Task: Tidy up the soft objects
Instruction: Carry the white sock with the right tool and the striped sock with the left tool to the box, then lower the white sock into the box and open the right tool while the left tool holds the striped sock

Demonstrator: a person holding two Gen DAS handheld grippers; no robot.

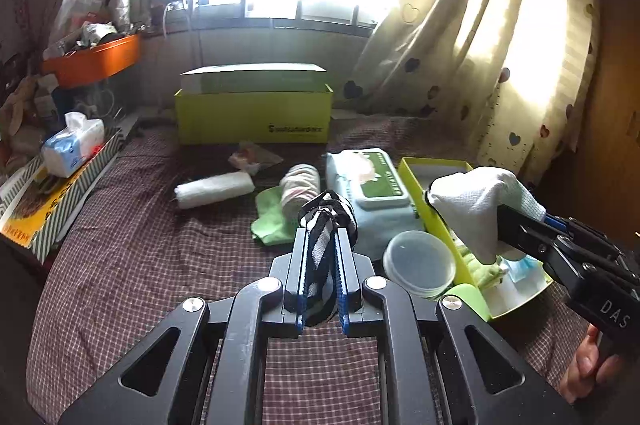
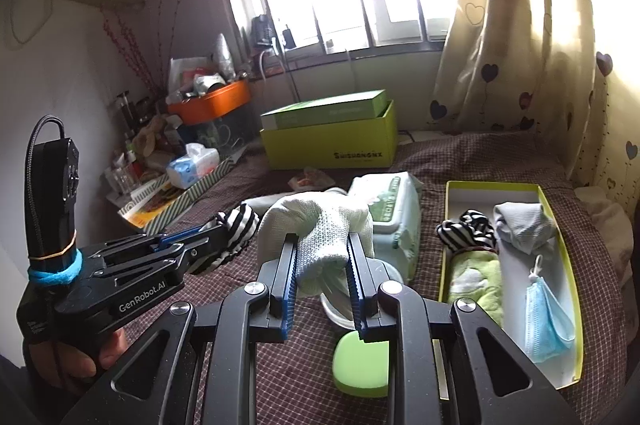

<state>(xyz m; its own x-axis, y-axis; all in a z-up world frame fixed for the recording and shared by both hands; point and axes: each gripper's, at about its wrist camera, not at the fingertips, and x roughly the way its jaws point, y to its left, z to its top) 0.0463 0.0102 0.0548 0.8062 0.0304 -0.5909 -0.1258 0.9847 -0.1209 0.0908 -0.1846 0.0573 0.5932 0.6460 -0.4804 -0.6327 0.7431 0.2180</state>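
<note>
Item: striped sock (image 1: 320, 245), black and white, clamped between the nearly closed fingers of the left gripper (image 1: 320, 237), held above the checked bedspread (image 1: 140, 245).
Item: white sock (image 2: 320, 241), knitted, pinched in the right gripper (image 2: 323, 257), fingers narrowed onto it, held above a round clear tub (image 1: 419, 263), beside the open tray.
Container: shallow yellow-green tray (image 2: 572, 265), holding one striped sock bundle (image 2: 466, 229), one grey folded cloth (image 2: 522, 227), one green plush cloth (image 2: 478, 283), one blue face mask (image 2: 546, 321).
Container: large yellow-green box (image 1: 256, 119) at the bed's far edge, its lid resting tilted across its top; contents not visible.
Loose on the bed: one wet-wipes pack (image 1: 368, 189), one rolled white towel (image 1: 214, 189), one rolled pale sock (image 1: 300, 187) on one green cloth (image 1: 268, 221).
</note>
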